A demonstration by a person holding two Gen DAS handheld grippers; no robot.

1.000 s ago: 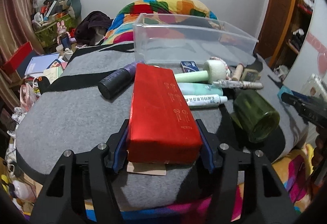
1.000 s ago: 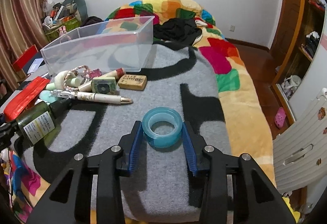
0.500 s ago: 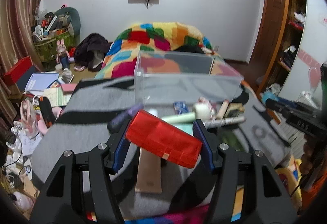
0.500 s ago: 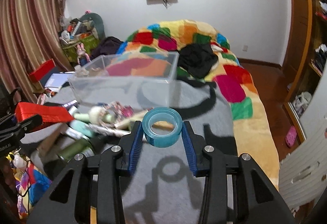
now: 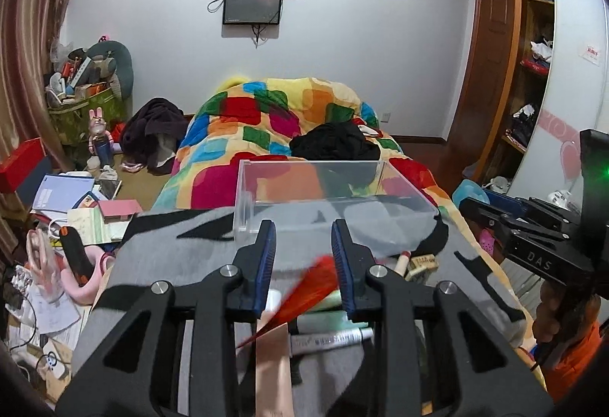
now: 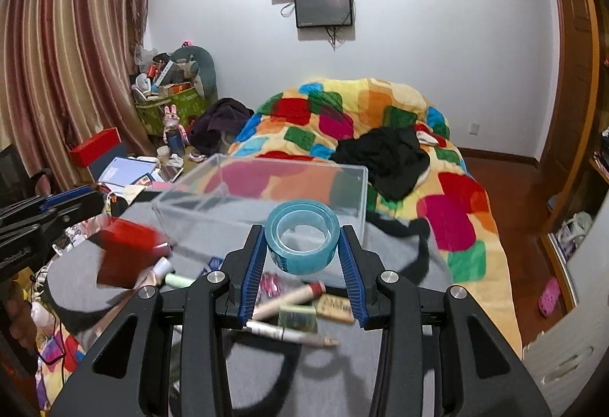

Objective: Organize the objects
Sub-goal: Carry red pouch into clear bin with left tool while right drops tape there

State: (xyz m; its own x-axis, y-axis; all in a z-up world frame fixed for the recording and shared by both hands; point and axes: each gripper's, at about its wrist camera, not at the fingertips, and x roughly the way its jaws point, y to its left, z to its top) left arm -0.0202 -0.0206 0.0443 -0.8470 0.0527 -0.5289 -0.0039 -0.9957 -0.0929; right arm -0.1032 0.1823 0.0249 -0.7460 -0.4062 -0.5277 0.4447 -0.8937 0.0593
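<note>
My left gripper [image 5: 302, 226] hangs above the grey blanket [image 5: 182, 264], its jaws closing with nothing pressed between the pads. The red box [image 5: 304, 295] is a blurred streak tumbling just below the fingers. In the right wrist view the same red box [image 6: 127, 249] is in mid-air, clear of the left gripper [image 6: 76, 202]. My right gripper [image 6: 303, 228] is shut on a blue tape roll [image 6: 300, 261] and holds it in front of the clear plastic bin [image 6: 289, 163]. The bin [image 5: 312, 162] stands just beyond both grippers.
Tubes [image 5: 335, 335], a pen [image 6: 289, 335] and small blocks [image 6: 335, 306] lie on the blanket below the grippers. A colourful quilt [image 6: 342, 120] with black clothing covers the bed behind the bin. Books and clutter [image 5: 68, 196] fill the floor at left; a wardrobe [image 5: 533, 74] stands at right.
Both grippers have risen and tilted up from the blanket. The red box has slipped out of the left jaws and is falling, and those jaws have narrowed. The tape roll stays in the right gripper.
</note>
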